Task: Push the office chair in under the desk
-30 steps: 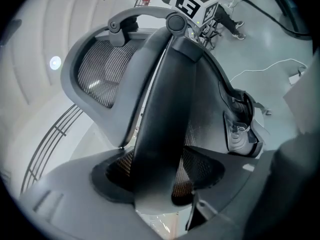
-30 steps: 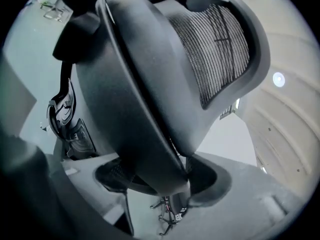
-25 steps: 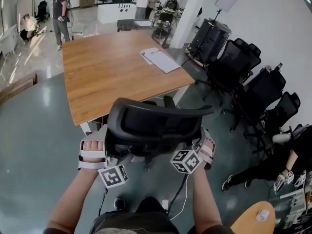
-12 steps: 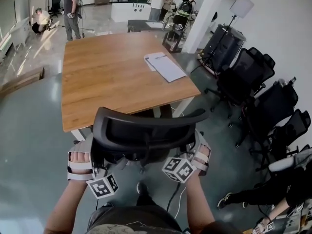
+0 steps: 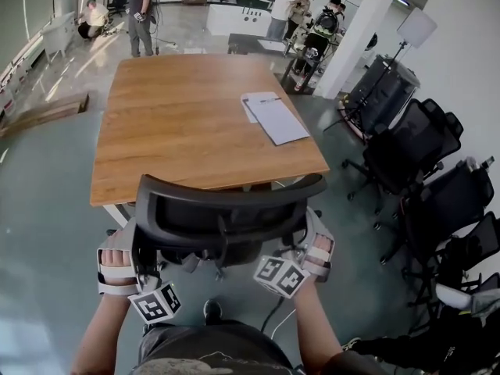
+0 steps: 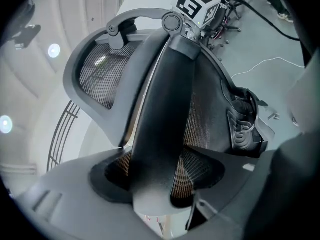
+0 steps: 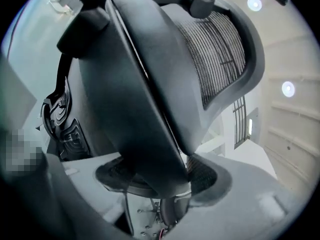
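1. The office chair (image 5: 223, 217) stood before me, its back at the desk's (image 5: 172, 131) near edge;
2. my left gripper (image 6: 155, 184) clasped the back's left side, my right gripper (image 7: 160, 184) its right side;
3. papers (image 5: 275, 118) lay on the desk's right part; spare chairs (image 5: 406, 151) stood to its right.

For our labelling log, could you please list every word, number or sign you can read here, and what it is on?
No text can be read here.
Papers on the wooden desk: print too small to read.
Marker cube and second marker cube: black-and-white square patterns, no letters.
The office chair: no label visible.
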Demonstrator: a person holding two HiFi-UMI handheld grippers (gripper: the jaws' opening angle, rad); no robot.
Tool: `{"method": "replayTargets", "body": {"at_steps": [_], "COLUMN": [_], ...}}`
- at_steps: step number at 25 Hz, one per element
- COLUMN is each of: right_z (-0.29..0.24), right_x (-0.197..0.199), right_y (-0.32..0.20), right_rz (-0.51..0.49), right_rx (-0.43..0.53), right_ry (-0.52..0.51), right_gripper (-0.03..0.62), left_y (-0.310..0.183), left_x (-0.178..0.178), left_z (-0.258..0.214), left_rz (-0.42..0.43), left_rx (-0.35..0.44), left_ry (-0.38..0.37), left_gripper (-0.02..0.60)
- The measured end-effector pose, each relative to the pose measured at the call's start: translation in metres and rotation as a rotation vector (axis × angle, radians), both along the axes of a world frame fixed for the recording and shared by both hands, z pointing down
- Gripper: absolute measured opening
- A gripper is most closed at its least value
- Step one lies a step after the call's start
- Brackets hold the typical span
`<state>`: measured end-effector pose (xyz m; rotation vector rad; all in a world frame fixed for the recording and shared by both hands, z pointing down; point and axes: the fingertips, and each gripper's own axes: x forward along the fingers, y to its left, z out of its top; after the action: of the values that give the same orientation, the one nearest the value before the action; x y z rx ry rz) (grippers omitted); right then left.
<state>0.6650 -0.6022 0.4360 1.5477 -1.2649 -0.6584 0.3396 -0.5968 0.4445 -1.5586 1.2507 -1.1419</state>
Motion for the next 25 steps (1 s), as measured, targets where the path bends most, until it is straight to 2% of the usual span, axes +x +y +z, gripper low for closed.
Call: {"method": "replayTargets", "body": {"at_steps": [13, 25], "right_z": [0.002, 0.000], "right_x": [0.017, 0.016], "right_y": [-0.077, -0.118], "right_rz": [-0.118, -0.151], "right_rx": [0.023, 0.036], "right_ry": [0.041, 0.050], "right_gripper": [0.285, 0.285], "left_y": [-0.052, -0.090], "left_x": [0.016, 0.016], "left_z": [-0.002, -0.006], "left_rz": [-0.074, -0.088], "left_rx": [-0.003, 0.002], "left_ry": [0.000, -0.005], "left_gripper": [0.321, 0.322]}}
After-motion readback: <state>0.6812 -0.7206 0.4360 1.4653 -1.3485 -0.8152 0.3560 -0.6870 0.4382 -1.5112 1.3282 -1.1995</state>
